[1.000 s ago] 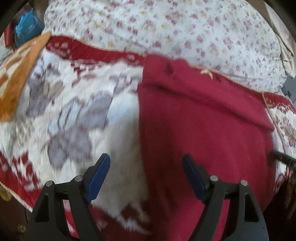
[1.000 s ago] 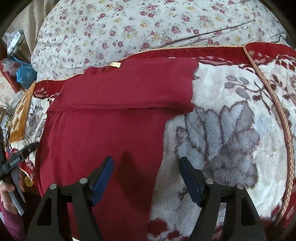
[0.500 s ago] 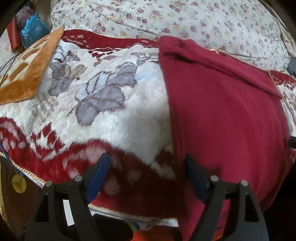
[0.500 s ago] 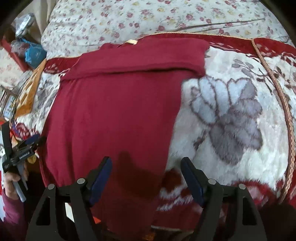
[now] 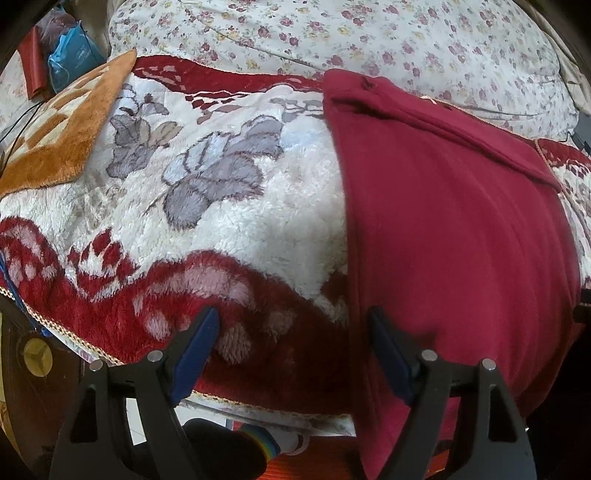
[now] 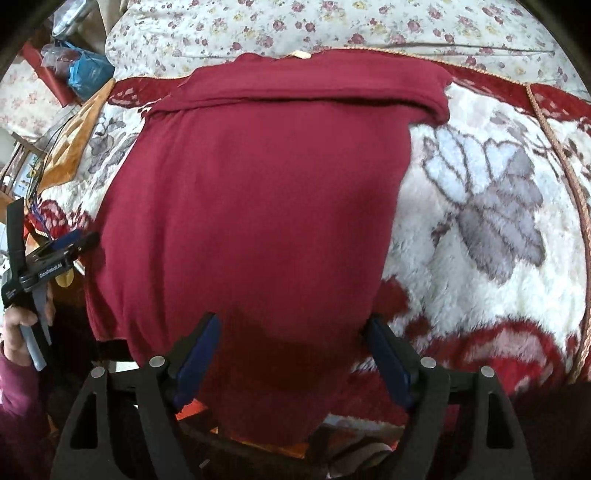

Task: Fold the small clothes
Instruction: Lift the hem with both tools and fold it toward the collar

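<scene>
Right hand-held gripper [image 6: 291, 354] hangs over the near end of the red garment [image 6: 258, 206], jaws opening, cloth below and between the blue pads but nothing pinched; left hand-held gripper [image 5: 291, 347] sits released too, its right pad just at the garment's left edge, its left pad over bare blanket [image 5: 207, 236]. The garment lies flat on the bed, far end turned over in a band, near hem spilling off the bed's front edge. The risk, as I read it: a bite here could catch plush blanket pile along with the cloth, or take only one layer, and the fold would drag crooked; the overhanging hem could also pull the whole piece off the bed. Room is generous to the right over the grey flower pattern; to the left an orange mat [image 5: 62, 136] sits well apart; floral bedding [image 6: 369, 26] bounds the far side.
</scene>
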Motion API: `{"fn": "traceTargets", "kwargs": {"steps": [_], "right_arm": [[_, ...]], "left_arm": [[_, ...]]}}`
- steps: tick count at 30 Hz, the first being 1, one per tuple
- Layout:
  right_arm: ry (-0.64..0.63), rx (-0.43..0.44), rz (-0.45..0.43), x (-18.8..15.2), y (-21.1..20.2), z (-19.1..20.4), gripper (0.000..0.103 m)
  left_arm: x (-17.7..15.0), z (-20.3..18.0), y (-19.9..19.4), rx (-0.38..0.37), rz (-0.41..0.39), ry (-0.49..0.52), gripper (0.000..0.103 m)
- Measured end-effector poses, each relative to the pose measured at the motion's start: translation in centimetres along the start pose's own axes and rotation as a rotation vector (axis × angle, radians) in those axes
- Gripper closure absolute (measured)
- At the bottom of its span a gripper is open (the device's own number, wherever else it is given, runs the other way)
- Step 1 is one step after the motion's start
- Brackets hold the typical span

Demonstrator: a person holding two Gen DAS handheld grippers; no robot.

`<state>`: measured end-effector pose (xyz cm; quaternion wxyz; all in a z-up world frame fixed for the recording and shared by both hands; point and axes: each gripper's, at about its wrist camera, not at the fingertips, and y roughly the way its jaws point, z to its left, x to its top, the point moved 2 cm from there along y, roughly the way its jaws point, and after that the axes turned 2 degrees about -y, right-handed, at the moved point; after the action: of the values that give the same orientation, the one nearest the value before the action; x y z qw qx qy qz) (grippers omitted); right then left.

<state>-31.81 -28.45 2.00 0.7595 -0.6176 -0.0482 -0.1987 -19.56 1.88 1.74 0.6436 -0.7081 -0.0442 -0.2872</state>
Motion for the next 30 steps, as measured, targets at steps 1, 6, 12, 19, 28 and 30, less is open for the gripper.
{"fn": "traceTargets", "kwargs": {"steps": [1, 6, 12, 19, 28, 30], "right_arm": [[0.001, 0.008, 0.009, -0.3, 0.0, 0.0, 0.019], [-0.018, 0.067, 0.082, -1.9, 0.4, 0.3, 0.017], [-0.021, 0.102, 0.160, -4.4, 1.8, 0.3, 0.015], [-0.004, 0.162, 0.221, -5.9, 3.2, 0.3, 0.015], [0.013, 0.206, 0.231, -6.4, 4.6, 1.1, 0.019], [0.009, 0.197, 0.234, -6.3, 4.8, 1.3, 0.019]], "left_arm": [[-0.1, 0.1, 0.0, -0.003, 0.005, 0.000, 0.022], [-0.8, 0.1, -0.2, -0.028, 0.025, 0.004, 0.022], [-1.9, -0.7, -0.5, -0.111, 0.071, 0.004, 0.022], [-3.6, -2.3, -0.1, -0.130, 0.120, 0.061, 0.022], [-3.8, -2.2, -0.1, -0.137, 0.123, 0.045, 0.022], [-3.8, -2.1, 0.0, -0.139, 0.123, 0.042, 0.022]]}}
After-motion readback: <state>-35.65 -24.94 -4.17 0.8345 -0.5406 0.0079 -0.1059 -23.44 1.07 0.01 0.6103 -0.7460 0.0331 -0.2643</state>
